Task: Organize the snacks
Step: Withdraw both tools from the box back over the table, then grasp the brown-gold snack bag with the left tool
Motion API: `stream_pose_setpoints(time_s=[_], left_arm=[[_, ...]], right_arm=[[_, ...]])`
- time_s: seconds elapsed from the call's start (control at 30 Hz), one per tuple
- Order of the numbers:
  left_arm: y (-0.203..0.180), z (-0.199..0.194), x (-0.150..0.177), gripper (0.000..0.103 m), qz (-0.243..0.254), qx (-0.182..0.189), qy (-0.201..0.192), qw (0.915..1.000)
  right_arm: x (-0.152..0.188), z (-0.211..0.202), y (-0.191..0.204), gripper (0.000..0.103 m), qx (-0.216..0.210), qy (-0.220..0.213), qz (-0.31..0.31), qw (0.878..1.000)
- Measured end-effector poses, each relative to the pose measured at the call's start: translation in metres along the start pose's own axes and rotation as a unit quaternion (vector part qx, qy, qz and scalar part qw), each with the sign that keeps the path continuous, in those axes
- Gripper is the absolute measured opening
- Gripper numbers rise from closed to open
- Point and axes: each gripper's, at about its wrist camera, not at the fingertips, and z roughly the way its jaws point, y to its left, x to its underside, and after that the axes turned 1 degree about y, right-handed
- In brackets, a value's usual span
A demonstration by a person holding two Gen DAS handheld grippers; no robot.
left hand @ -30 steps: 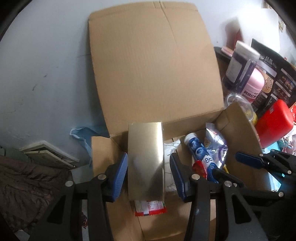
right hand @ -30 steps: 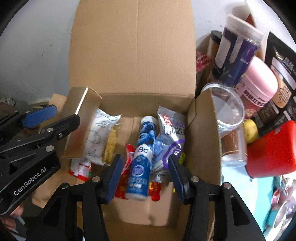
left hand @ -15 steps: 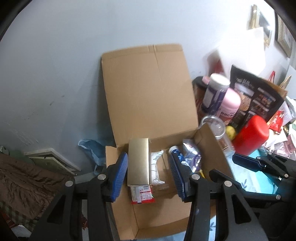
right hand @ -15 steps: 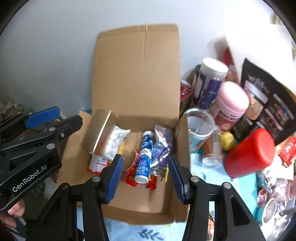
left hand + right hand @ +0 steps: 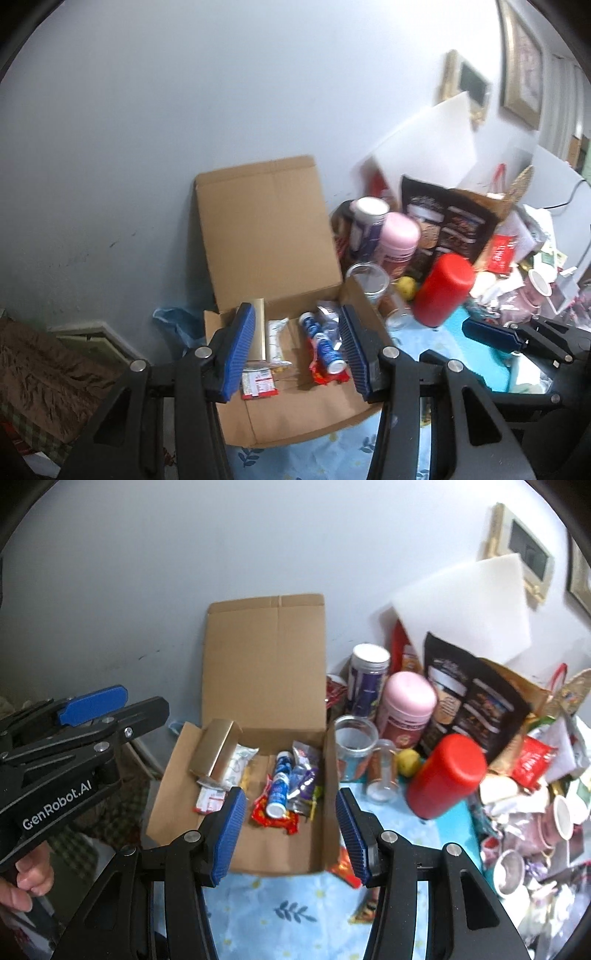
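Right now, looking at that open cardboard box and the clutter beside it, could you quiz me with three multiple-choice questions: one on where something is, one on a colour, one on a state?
1. Where does the blue tube lie?
A. inside the cardboard box
B. on the blue cloth
C. on top of the pink jar

2. What colour is the big canister right of the box?
A. green
B. red
C. white

3. How does the right hand-held gripper stand?
A. shut on the blue tube
B. shut on the gold carton
C. open, holding nothing

Answers: 1 A, the tube rests among wrappers on the box floor. 2 B, its body is plainly red. 3 C, its blue pads stand wide apart with nothing between.
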Motion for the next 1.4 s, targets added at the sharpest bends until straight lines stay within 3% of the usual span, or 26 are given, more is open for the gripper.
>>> stream_pose_setpoints(time_s=[0.33, 0.67, 0.8, 0.93, 1.07, 1.2, 1.4], left_arm=[[-0.037, -0.046, 0.022, 0.047, 0.025, 0.049, -0.014, 0.9984], [-0.072, -0.048, 0.059, 0.047, 0.041, 0.076, 0.013, 0.9962], [-0.086, -0.036, 0.072, 0.047, 0.041, 0.099, 0.037, 0.9936], [-0.104, -0.020, 0.086, 0.047, 0.051, 0.104, 0.057, 0.9917], [-0.119, 0.001, 0.099, 0.047, 0.051, 0.115, 0.081, 0.9887], [-0.131, 0.025, 0.110, 0.047, 0.042, 0.100, 0.097, 0.9894], [-0.154, 0.064, 0.125, 0.047, 0.029, 0.126, 0.130, 0.9830]], right_arm=[[0.044, -0.061, -0.011, 0.051, 0.025, -0.013, 0.026, 0.999], [0.091, -0.083, -0.037, 0.051, 0.060, -0.004, 0.067, 0.996], [0.108, -0.084, -0.054, 0.057, 0.070, 0.006, 0.087, 0.994], [0.120, -0.077, -0.069, 0.057, 0.079, 0.018, 0.100, 0.992], [0.133, -0.061, -0.090, 0.057, 0.078, 0.038, 0.115, 0.990], [0.148, -0.042, -0.108, 0.060, 0.081, 0.060, 0.122, 0.987], [0.170, -0.010, -0.141, 0.060, 0.077, 0.092, 0.141, 0.983]])
